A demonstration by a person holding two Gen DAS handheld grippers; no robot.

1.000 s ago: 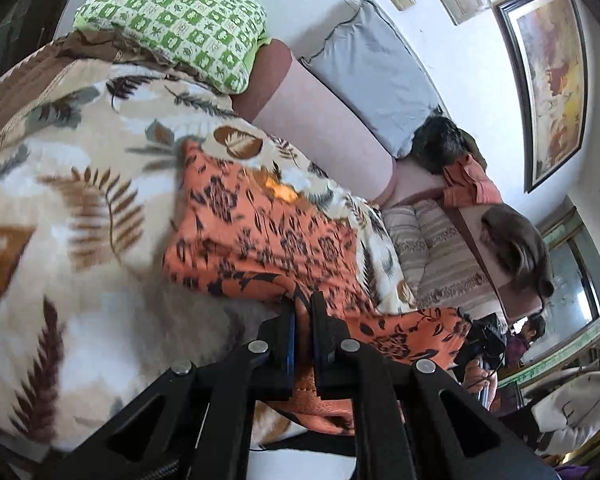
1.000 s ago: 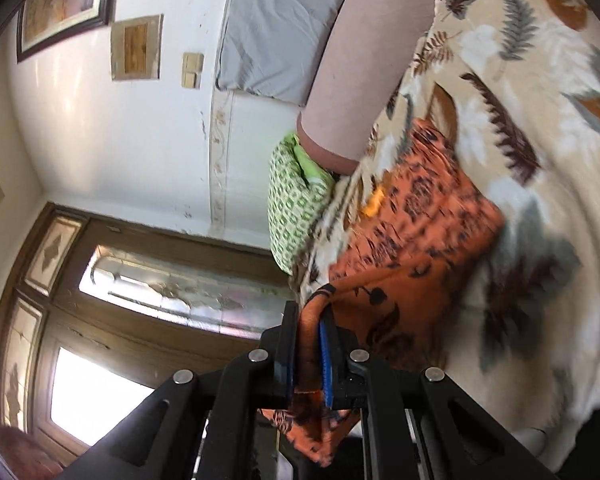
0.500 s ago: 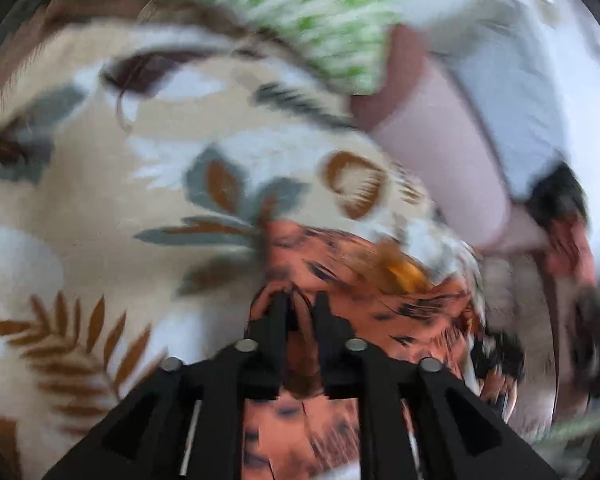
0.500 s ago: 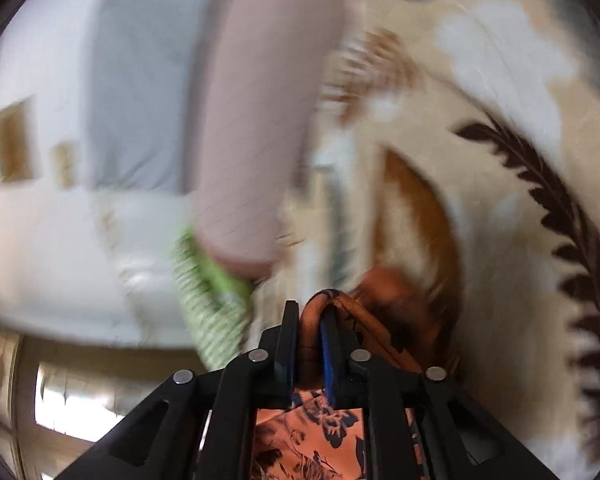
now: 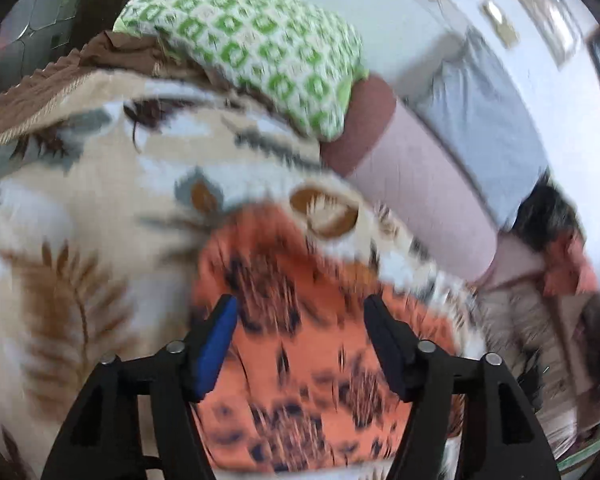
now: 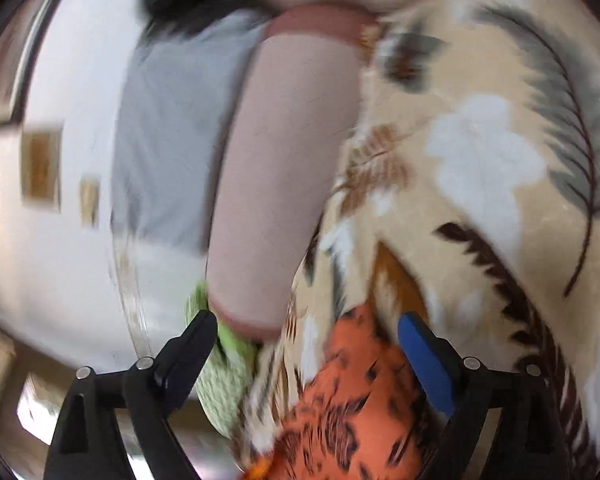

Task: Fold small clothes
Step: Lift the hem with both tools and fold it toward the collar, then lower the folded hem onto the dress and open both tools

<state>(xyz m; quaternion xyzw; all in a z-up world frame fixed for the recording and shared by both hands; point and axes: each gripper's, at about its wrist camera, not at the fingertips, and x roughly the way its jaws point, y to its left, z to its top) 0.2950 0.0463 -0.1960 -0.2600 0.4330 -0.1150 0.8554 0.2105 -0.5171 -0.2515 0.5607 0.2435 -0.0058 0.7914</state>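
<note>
Orange cloth with a dark floral print, the small garment, lies on the leaf-patterned blanket that covers the bed. In the left wrist view it spreads out below and between the fingers of the left tongs, reaching up the picture to a brown oval leaf in the blanket's print. The left tongs have just been opening; their jaws stand well apart, one bearing a blue pad, and the cloth shows in the gap without either pad pressing on it. The picture is blurred, so the folds of the garment cannot be made out.

In the right wrist view the same garment lies low in the frame, a pointed corner of it reaching up between the fingers of the right tongs. These too have just been opening and stand wide, the blue pad just beside the cloth's edge; whether it touches I cannot tell.

Beyond the garment, a long pink bolster with darker ends lies along the blanket's far edge. A green-and-white patterned pillow sits at one end of it, and a grey cushion leans against the white wall behind. Farther along the bolster, dark and salmon-coloured clothes lie heaped.
</note>
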